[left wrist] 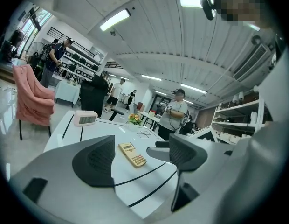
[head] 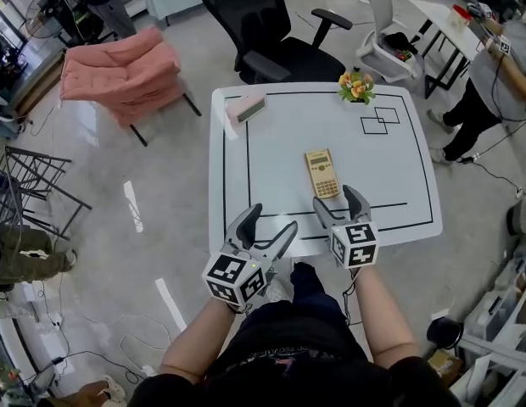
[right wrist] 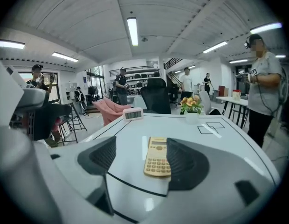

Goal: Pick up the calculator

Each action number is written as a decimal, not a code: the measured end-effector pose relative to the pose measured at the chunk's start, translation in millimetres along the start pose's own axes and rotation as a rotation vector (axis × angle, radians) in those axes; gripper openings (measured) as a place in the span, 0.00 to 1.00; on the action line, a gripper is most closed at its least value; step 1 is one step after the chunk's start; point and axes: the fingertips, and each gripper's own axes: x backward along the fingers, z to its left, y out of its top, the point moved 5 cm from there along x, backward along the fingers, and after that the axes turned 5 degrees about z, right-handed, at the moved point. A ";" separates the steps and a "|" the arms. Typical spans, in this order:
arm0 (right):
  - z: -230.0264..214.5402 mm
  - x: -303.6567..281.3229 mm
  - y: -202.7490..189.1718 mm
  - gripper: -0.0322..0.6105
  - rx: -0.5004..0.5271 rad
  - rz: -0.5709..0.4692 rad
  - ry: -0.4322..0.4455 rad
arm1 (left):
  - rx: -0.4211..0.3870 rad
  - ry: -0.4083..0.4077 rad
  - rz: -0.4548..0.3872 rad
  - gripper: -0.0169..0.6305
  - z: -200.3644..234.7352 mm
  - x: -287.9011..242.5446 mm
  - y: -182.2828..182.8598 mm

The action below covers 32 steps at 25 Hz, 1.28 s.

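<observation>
Calculator (head: 321, 174) lay flat and face up on the white table (head: 390, 155), inside the black outline and just beyond its near line. It was a slim rectangle with a tan-yellow case. The display strip sat at the far end, with a round control below it and rows of pale keys filling the half nearer the person. Key legends were too small to read.

Right gripper (head: 335, 200) had its jaws wide apart and clamped on nothing, tips right at the calculator's near edge. In the right gripper view the calculator sat in the gap, closer to the right-hand jaw, which overlapped its edge. Probably no contact, but hard to tell.

Left gripper (head: 273, 219) was also spread and empty, over the table's front edge, beside the right one.
</observation>
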 end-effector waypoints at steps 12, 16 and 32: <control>-33.3 -58.5 -36.1 0.57 -0.033 0.163 -0.012 | 0.029 0.047 0.063 0.57 12.9 -34.1 -7.3; -40.2 -72.2 -45.1 0.58 -0.027 0.202 -0.027 | 0.044 0.059 0.075 0.57 17.7 -43.7 -11.5; -40.3 -95.9 -55.3 0.61 0.008 0.309 -0.059 | 0.093 0.035 0.142 0.57 29.7 -91.5 -18.1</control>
